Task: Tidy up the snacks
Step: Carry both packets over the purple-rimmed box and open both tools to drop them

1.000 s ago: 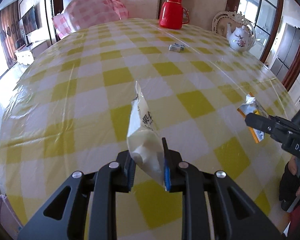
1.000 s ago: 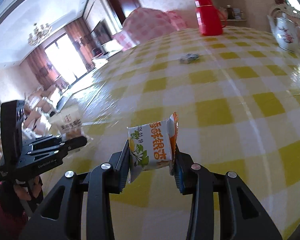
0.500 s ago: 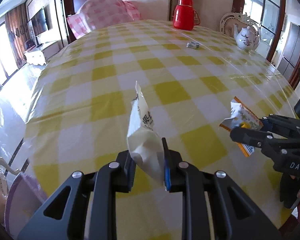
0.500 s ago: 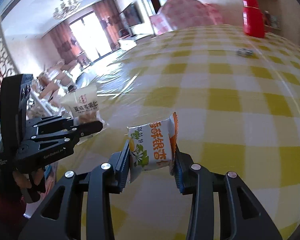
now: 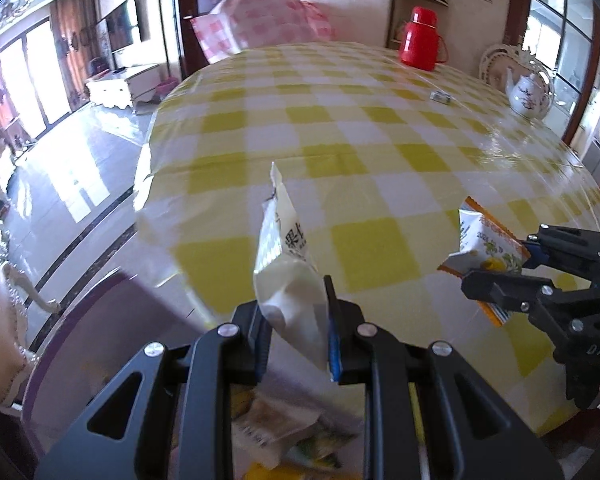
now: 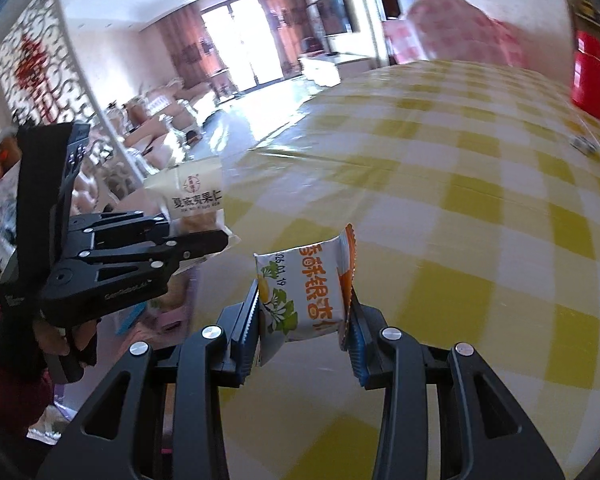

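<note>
- Left gripper (image 5: 296, 332): its jaws are seen clamped on a white snack packet (image 5: 288, 272), which is held edge-on at the lower centre of the left wrist view, its top edge rising over the table.
- In the right wrist view the same packet is seen face-on at centre left, printed with dark characters, pinched between the black fingers of that gripper.
- Right gripper (image 6: 304, 320): its jaws are closed on an orange-and-white snack packet (image 6: 308, 288), which is held at the lower centre of its own view and at the right edge of the left wrist view.
- Both packets are held clear of the tablecloth, near the table's edge.
- A purple-rimmed container (image 5: 100, 320) is seen beneath the left gripper at the lower left; blurred snack wrappers (image 5: 284, 428) lie inside it.
- The table (image 5: 380, 152) is covered with a yellow-and-white checked cloth.
- A red flask (image 5: 420, 38), a white floral teapot (image 5: 528, 92) and a small wrapped item (image 5: 440, 97) are noted far back on the table, in the upper right.
- A pink checked cushion (image 5: 260, 20) is seen beyond the far edge, top centre.
</note>
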`<action>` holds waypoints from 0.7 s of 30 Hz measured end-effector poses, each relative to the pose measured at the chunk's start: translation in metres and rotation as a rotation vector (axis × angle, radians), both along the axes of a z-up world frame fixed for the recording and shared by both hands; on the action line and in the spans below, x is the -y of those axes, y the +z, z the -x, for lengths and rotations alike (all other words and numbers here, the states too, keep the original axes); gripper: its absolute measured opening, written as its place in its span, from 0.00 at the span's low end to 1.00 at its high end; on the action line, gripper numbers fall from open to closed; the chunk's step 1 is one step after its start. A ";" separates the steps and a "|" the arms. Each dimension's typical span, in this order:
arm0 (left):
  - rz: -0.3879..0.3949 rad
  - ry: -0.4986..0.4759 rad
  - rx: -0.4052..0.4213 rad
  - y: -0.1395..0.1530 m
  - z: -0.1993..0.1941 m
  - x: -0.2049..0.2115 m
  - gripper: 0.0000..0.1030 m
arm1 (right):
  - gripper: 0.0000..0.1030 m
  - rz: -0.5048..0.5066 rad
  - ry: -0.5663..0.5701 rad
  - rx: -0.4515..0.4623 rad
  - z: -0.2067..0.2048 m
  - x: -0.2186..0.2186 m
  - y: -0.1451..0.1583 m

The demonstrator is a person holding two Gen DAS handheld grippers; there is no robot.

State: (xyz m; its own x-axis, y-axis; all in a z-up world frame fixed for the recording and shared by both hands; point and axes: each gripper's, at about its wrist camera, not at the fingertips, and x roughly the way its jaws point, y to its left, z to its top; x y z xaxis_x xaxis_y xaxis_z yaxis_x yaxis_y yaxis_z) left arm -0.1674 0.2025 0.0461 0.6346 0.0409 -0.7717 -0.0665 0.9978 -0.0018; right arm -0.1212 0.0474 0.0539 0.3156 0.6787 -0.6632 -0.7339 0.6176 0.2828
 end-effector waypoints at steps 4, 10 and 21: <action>-0.016 0.031 -0.010 0.001 0.019 -0.017 0.22 | 0.37 0.002 0.073 0.019 0.017 -0.024 0.006; -0.044 0.079 -0.033 0.002 0.049 -0.042 0.22 | 0.37 0.011 0.189 0.044 0.047 -0.055 0.012; -0.155 0.130 -0.140 -0.004 0.093 -0.072 0.22 | 0.37 0.030 0.467 0.090 0.126 -0.100 0.020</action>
